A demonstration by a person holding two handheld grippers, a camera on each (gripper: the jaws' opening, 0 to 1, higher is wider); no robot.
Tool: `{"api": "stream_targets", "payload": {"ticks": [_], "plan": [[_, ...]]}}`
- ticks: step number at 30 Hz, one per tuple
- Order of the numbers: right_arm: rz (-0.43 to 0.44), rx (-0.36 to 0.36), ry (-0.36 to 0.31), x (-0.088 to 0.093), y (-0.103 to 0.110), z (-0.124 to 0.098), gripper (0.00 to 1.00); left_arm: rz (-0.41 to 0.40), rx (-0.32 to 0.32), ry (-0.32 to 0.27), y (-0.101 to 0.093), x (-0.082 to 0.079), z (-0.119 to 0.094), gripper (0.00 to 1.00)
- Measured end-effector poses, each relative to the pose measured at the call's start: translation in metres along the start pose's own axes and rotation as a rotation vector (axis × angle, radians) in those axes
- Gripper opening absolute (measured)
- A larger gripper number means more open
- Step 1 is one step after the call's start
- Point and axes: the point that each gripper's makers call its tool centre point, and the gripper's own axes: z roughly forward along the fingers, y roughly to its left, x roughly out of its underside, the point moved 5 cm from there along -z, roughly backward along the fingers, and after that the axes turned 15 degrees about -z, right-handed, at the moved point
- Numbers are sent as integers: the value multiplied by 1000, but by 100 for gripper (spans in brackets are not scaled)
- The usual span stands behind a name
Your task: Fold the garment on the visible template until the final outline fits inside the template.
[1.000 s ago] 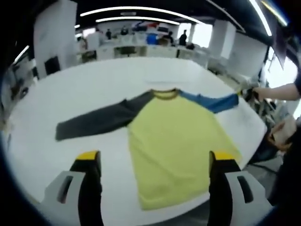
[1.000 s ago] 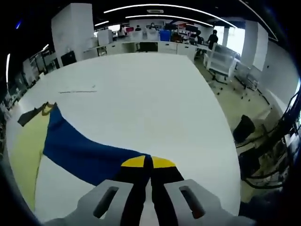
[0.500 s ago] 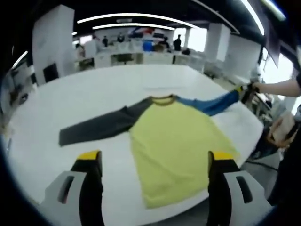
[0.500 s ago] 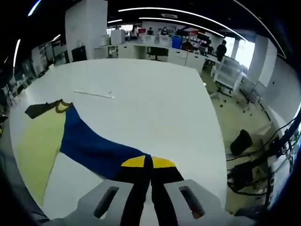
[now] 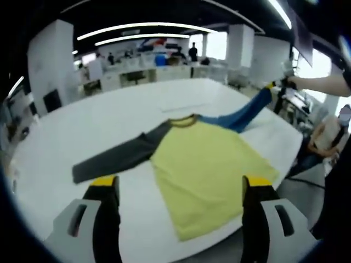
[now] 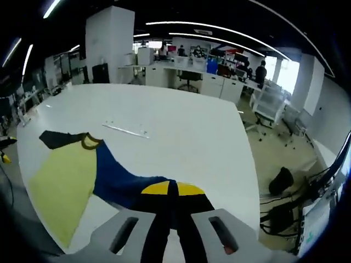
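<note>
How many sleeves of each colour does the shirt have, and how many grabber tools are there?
Grey sleeves: 1, the grey sleeve lying flat on the white table
Blue sleeves: 1, the blue sleeve, pinched and lifted by the right gripper
Grabber tools: 2, the right one and the left gripper, open above the yellow shirt
Total: 4

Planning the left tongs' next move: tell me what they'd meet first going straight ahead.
Probably the yellow body of the long-sleeved shirt on the white table, ahead between the open left tongs; depth is unclear.

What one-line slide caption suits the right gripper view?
Right gripper shut on the blue sleeve, lifting it off the white table.
</note>
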Motion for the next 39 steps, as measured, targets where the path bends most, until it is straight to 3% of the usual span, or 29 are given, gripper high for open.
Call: {"api": "stream_targets", "payload": {"ticks": [11,17,25,33,39], "plan": [[-122,-82,-94,-76,38,-11,2,-24,6,-22,10,5,-16,87],[-170,-175,-155,-122,75,-17,2,-55,-9,-38,23,8,-25,86],[-184,-296,-181,-168,126,-15,2,-85,-11,-42,27,15,-30,85],[-174,-376,-176,-203,182,23,2,-109,-9,-50,32,18,-32,84],[-132,-426,-125,-211,216,60,2,-126,-21,-59,41,21,-38,84]]}}
